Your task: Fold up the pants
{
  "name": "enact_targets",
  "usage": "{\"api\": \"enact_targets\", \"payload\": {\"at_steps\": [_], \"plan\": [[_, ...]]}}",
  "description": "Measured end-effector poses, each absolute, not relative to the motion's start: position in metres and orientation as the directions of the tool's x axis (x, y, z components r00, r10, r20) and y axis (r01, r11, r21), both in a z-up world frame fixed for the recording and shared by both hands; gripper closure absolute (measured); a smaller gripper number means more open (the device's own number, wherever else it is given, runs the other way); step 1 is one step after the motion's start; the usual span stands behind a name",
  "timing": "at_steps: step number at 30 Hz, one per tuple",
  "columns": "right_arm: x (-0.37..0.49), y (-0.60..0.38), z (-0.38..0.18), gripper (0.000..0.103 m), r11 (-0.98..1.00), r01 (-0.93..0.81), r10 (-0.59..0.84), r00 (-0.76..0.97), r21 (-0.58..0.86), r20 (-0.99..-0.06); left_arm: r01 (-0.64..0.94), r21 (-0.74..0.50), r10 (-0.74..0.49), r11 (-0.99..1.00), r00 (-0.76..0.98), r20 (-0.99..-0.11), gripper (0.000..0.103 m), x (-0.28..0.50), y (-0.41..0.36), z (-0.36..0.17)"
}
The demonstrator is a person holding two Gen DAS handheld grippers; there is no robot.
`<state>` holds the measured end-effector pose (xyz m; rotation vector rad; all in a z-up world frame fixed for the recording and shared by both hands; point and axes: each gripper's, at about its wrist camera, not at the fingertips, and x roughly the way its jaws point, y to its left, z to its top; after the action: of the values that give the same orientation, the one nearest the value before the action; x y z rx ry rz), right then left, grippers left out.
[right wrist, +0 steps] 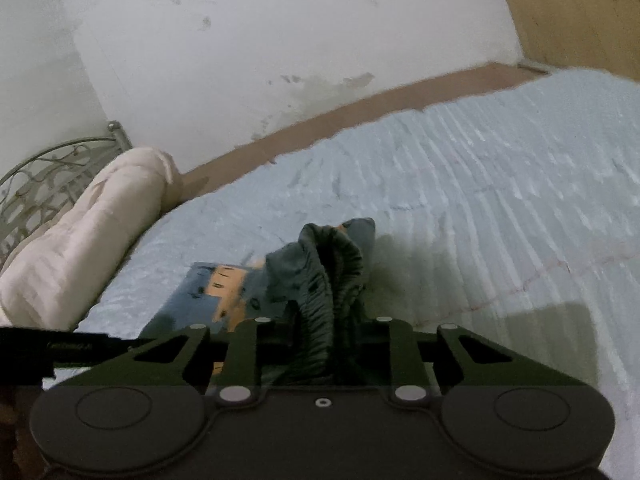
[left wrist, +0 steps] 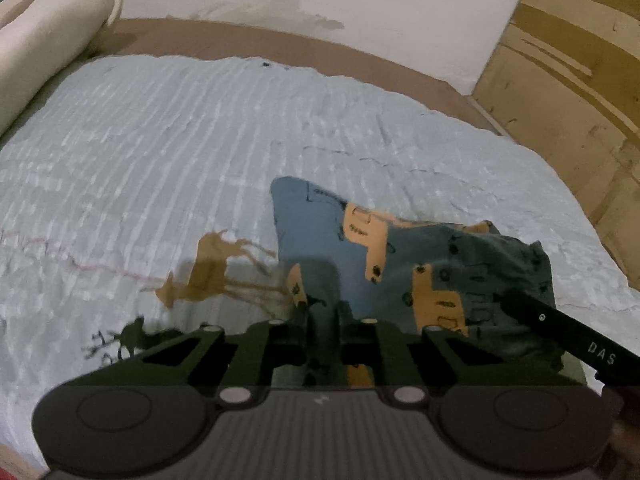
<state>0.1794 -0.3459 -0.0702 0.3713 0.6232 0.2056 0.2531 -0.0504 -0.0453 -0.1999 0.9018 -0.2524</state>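
The pants [left wrist: 400, 252] are small, blue-grey with orange vehicle prints, and lie bunched on a light blue bedspread [left wrist: 180, 152]. My left gripper [left wrist: 324, 320] is shut on a fold of the pants near its lower edge. The right gripper's finger [left wrist: 568, 336] shows at the right of the left wrist view, over the pants. In the right wrist view my right gripper [right wrist: 326, 328] is shut on the dark gathered waistband [right wrist: 332, 272], which stands up in a ridge; the printed legs [right wrist: 224, 284] lie to its left. The left gripper's finger [right wrist: 60, 346] shows at the left edge.
A rolled cream blanket [right wrist: 80, 248] lies along the bed's left side, with a metal bed frame [right wrist: 44, 176] behind it. A white stained wall [right wrist: 280, 40] runs behind the bed. Cardboard boxes [left wrist: 572, 80] stand at the right. The bedspread has deer prints [left wrist: 208, 268].
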Motion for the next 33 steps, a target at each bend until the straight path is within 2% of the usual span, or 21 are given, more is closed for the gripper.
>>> {"api": "enact_targets", "payload": {"at_steps": [8,17,33], "plan": [[0.19,-0.332,-0.045,0.079,0.918,-0.151,0.324,0.819,0.367,-0.474,0.182,-0.219,-0.284,0.959,0.669,-0.687,0.091,0.262,-0.05,-0.017],[0.236,-0.301,-0.035,0.079,0.922,-0.207,0.341,0.834,0.326,-0.435,0.14,-0.151,-0.204,0.979,0.743,-0.637,0.091,0.288,-0.041,-0.004],[0.269,-0.284,-0.065,0.078,0.937,-0.178,0.32,0.788,0.302,-0.527,0.091,-0.147,-0.168,0.985,0.702,-0.692,0.091,0.308,-0.03,-0.033]]}}
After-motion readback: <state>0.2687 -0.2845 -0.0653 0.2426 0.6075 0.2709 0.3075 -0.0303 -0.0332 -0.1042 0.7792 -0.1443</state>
